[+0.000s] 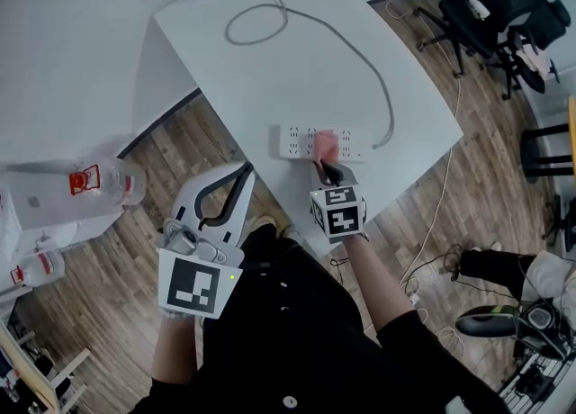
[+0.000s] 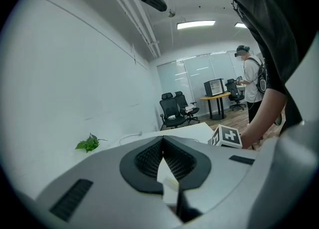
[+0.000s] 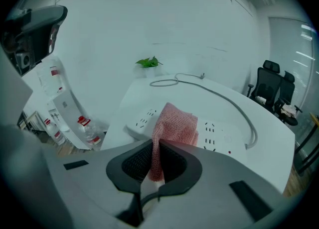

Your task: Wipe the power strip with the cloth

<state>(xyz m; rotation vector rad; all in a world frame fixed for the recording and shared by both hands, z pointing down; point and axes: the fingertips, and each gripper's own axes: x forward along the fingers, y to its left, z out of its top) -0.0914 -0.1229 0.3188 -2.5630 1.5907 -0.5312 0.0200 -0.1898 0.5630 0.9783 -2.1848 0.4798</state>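
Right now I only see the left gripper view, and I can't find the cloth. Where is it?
Observer: The pink cloth is pinched in the right gripper, with the jaws shut on it.
Operator: Is it on the thing we're cleaning?
Observer: Yes, it rests on the middle of the white power strip and covers some of the sockets.
Operator: And where is my own gripper?
Observer: The left gripper hangs beside the table's near edge, to the left of the strip and not touching it.
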